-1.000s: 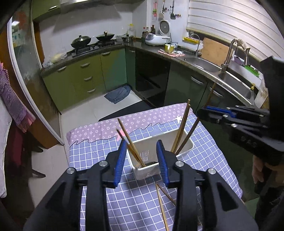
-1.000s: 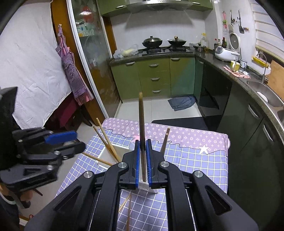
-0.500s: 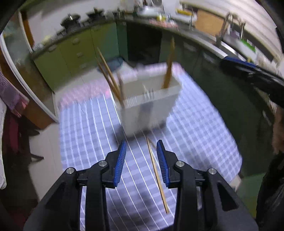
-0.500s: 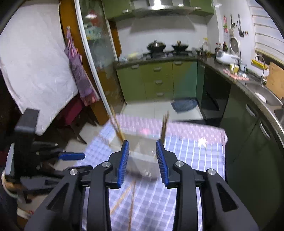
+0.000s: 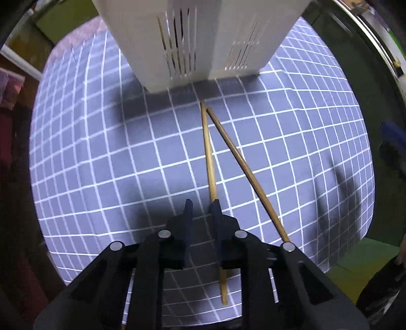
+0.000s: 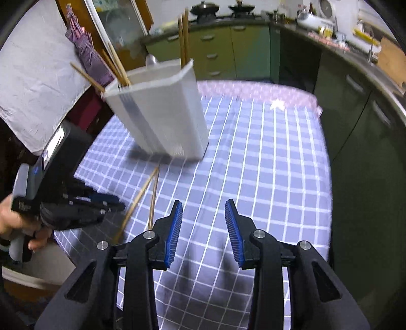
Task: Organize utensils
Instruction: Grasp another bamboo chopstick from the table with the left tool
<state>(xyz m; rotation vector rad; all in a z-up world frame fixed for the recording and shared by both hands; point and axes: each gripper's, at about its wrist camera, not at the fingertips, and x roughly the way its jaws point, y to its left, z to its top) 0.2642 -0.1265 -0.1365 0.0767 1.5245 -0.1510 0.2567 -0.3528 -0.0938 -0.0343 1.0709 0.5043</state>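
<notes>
Chopsticks (image 6: 116, 61) mostly binned in holder (image 6: 162, 114); two (image 5: 210, 162) remain on cloth. Your left gripper (image 5: 201, 207) gapes narrowly, right gripper (image 6: 203, 215) wide, both empty.

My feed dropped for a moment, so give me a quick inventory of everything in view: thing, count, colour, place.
loose chopsticks: two, light wood, flat on the cloth in front of the holder, far tips nearly meeting, spreading toward the left claw.
utensil holder: one, white, slotted, standing on the tablecloth.
chopsticks in holder: several, wood, sticking up out of it; exact count unclear.
tablecloth: one, blue-and-white check with a purple border at the far edge, covering the table.
kitchen cabinets: green, behind the table.
pots: two, dark, on the stove.
left claw: black and blue, open, low over the cloth, one chopstick passing under its right finger.
right claw: open, empty.
</notes>
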